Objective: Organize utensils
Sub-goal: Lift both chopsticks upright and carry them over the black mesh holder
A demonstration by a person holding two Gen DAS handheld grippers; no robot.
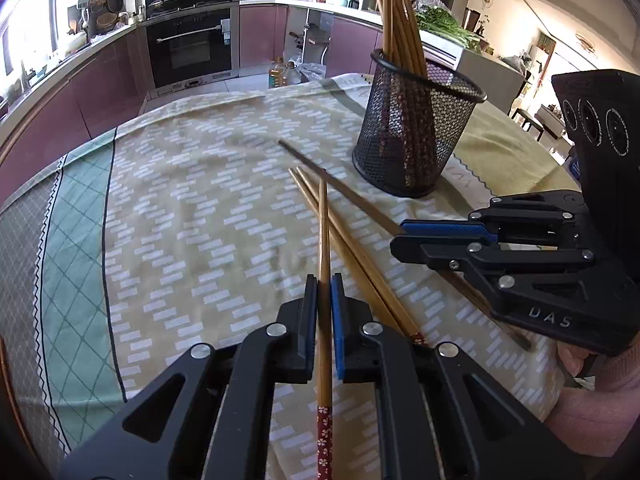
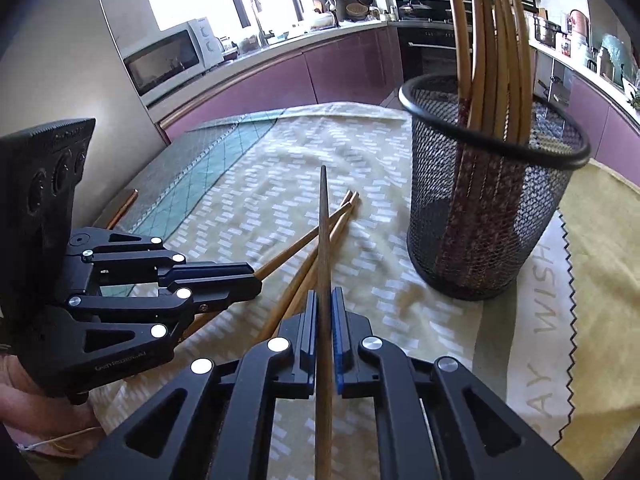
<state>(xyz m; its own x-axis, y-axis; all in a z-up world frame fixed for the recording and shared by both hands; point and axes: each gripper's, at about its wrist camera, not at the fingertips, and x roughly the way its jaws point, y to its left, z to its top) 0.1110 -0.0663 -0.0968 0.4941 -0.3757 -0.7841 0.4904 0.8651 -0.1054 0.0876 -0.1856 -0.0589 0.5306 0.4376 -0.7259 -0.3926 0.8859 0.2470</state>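
Both grippers are clamping one chopstick each, jaws nearly closed: the left gripper (image 1: 325,292) is pinching a pale bamboo chopstick (image 1: 323,240) with a red floral end, the right gripper (image 2: 325,304) a darker one (image 2: 324,232), presumably for transfer into the mesh holder (image 2: 492,208), which is standing near on the tablecloth (image 1: 200,200) and already keeping several upright. Two loose chopsticks (image 1: 360,264) are lying crossed beneath them.

The patterned cloth (image 1: 192,184) on the bench lies bare toward its far left, leaving open passage there. To the right, the black mesh holder (image 1: 416,132) stands upright, its bundled chopsticks (image 1: 394,12) rising high, and two loose chopsticks (image 1: 360,264) lie crossed just before it.
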